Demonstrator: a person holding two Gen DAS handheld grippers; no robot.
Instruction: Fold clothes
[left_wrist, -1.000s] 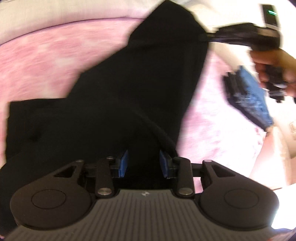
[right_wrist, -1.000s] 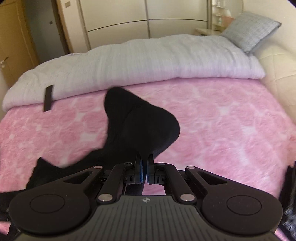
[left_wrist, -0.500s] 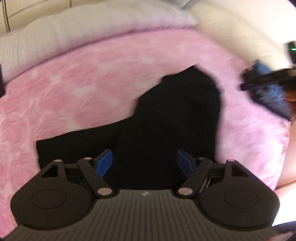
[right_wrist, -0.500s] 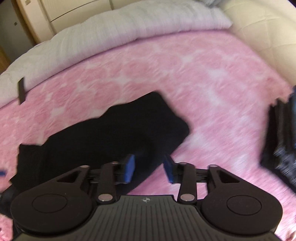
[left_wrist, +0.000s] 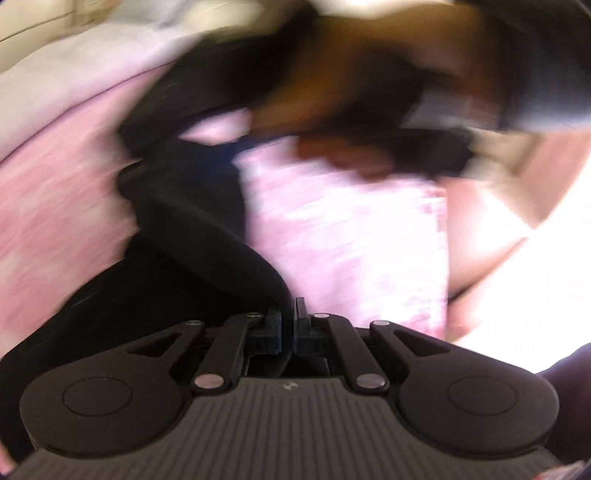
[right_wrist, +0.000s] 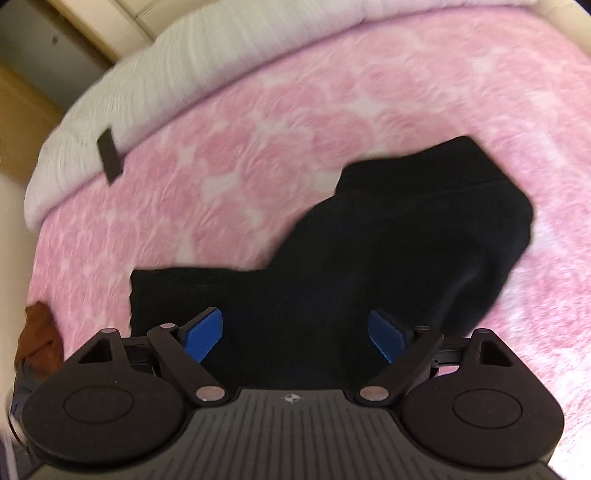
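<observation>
Your left gripper (left_wrist: 287, 320) has its fingers just closed together, and a fold of the black garment (left_wrist: 192, 221) is pinched between them; the cloth rises from the fingers and runs away up and to the left over the pink bedspread (left_wrist: 343, 236). This view is much blurred. Above the garment a hand (left_wrist: 332, 92) with a dark tool crosses the picture, but you cannot tell more of it. Your right gripper (right_wrist: 295, 334) has its fingers just opened wide apart, and nothing is pressed by them: the black garment (right_wrist: 388, 251) lies flat on the pink bedspread (right_wrist: 295, 110) under and beyond the gap, reaching up to the right. On the left, at the border of the white duvet (right_wrist: 177, 59), lies a small dark strip (right_wrist: 109, 156). At the far left edge there is a brown thing (right_wrist: 38, 339), too unclear to name.
</observation>
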